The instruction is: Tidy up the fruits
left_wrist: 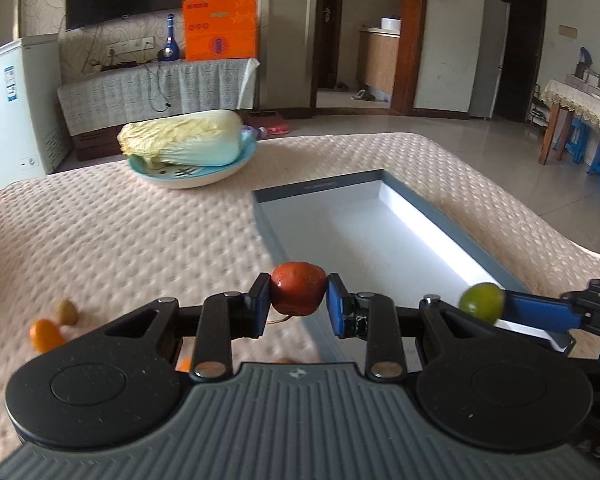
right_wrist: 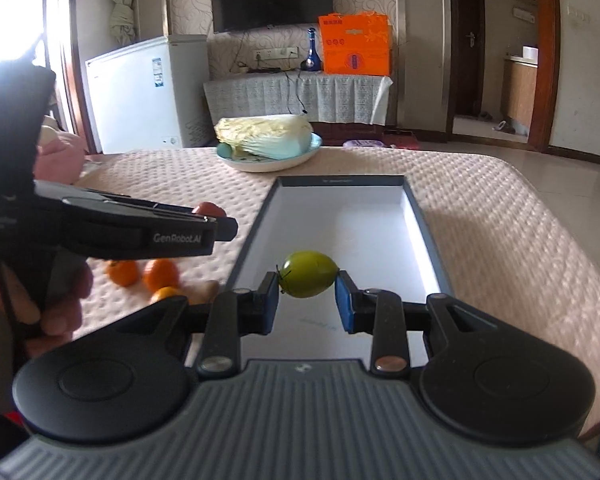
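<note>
Fruit rides in both grippers over a quilted table: the left gripper (left_wrist: pixel 299 302) is clamped on a red fruit (left_wrist: pixel 298 294) above the near-left corner of the tray (left_wrist: pixel 428 212), while the right gripper (right_wrist: pixel 307 294) pinches a green fruit (right_wrist: pixel 309 273) over the tray's near end. The tray, white inside with a grey rim, sits toward the table's right edge and appears to hold nothing yet. Three oranges (right_wrist: pixel 161 274) and a small brownish fruit (left_wrist: pixel 67 312) wait on the table near its left edge; a cabbage (left_wrist: pixel 184 138) on a plate (left_wrist: pixel 220 174) stands at the far edge. Both held fruits look small, light and round with smooth skin, likely to roll or squirt free. A grip across the widest middle, as here, seems safest, with gentle pressure to avoid bruising.
</note>
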`<action>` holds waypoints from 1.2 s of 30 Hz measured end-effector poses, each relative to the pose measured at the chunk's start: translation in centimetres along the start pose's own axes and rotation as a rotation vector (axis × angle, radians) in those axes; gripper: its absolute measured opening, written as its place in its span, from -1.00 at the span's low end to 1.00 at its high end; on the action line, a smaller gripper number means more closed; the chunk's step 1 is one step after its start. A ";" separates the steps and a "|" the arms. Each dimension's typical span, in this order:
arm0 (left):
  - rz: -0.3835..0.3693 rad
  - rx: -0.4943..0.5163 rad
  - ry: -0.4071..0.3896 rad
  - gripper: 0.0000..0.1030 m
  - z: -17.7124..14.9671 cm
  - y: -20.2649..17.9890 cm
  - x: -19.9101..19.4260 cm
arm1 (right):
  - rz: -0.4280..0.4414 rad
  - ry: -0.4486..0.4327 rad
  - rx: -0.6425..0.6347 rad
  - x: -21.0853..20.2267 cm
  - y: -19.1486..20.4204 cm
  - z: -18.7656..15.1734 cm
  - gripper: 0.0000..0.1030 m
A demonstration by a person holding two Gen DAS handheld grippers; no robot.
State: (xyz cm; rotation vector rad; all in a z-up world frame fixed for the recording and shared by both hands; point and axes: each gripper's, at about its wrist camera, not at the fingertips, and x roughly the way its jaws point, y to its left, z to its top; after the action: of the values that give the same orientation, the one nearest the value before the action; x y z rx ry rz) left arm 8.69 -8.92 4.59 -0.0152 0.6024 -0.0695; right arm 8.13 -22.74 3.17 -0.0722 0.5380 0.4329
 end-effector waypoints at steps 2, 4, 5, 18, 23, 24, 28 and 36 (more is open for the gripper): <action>-0.010 0.011 0.003 -0.33 0.3 -0.7 0.8 | -0.008 0.019 0.015 0.6 -0.8 0.0 -0.35; -0.021 0.019 0.007 -0.33 0.5 -1.4 1.5 | -0.001 0.043 0.043 0.6 -1.5 -0.4 -0.35; -0.022 0.023 0.008 -0.33 0.6 -1.6 2.1 | 0.003 0.049 0.052 0.4 -1.6 -0.4 -0.35; -0.045 0.012 0.054 -0.33 1.3 -4.0 6.6 | 0.009 0.058 0.070 -0.5 -2.6 -0.7 -0.35; -0.050 0.015 0.056 -0.33 1.4 -4.8 7.1 | 0.007 0.063 0.066 -0.6 -2.6 -0.9 -0.35; -0.046 0.023 0.058 -0.33 1.4 -4.9 7.2 | 0.006 0.064 0.066 -0.6 -2.6 -0.9 -0.35; -0.030 0.032 0.062 -0.23 1.4 -5.1 7.4 | 0.000 0.067 0.072 -0.8 -2.7 -1.0 -0.35; -0.031 0.034 0.041 0.08 1.5 -5.1 6.6 | -0.002 0.068 0.070 -0.5 -2.5 -1.1 -0.35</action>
State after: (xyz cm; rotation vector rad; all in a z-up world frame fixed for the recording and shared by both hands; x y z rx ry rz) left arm 14.64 -14.46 2.24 0.0096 0.6421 -0.1104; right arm 8.26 -25.38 2.39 -0.0207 0.6197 0.4105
